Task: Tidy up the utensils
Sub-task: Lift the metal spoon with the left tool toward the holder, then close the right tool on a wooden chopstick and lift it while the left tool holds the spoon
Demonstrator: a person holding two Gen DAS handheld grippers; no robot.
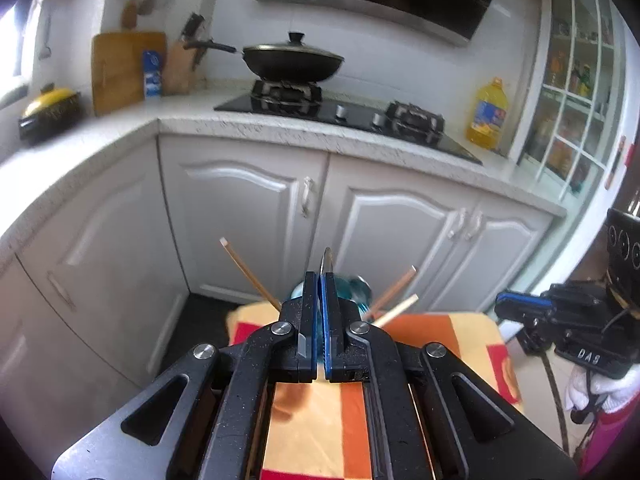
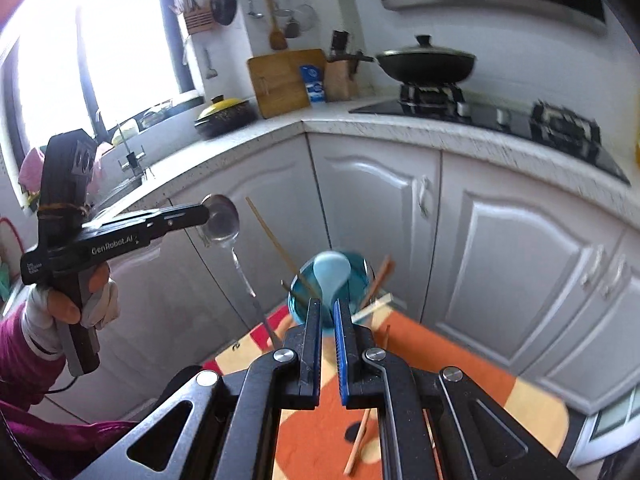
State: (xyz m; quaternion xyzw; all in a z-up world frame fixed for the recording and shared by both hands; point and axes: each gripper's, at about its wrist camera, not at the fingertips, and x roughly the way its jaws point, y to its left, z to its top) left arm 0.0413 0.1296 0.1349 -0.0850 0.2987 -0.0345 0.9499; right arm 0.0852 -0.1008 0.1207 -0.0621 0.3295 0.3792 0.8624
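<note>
- Left gripper (image 1: 318,280): clamped on a metal spoon (image 2: 224,216), bowl up, handle slanting down.
- Right gripper (image 2: 327,308): pinching a light-blue spoon (image 2: 331,276) by its handle.
- Blue glass holder (image 2: 308,300): directly ahead of and below the right gripper, on the desk (image 2: 460,364); chopsticks (image 2: 276,240) lean in it.
- Judgement: the right hand is nearer.

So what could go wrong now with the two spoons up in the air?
The left fingers pinch the shiny metal spoon only at its smooth bowl, long handle dangling, so it might slip. The right fingers hold the pale blue spoon close to the blue glass cup of wooden chopsticks; a bump could tip it.
</note>
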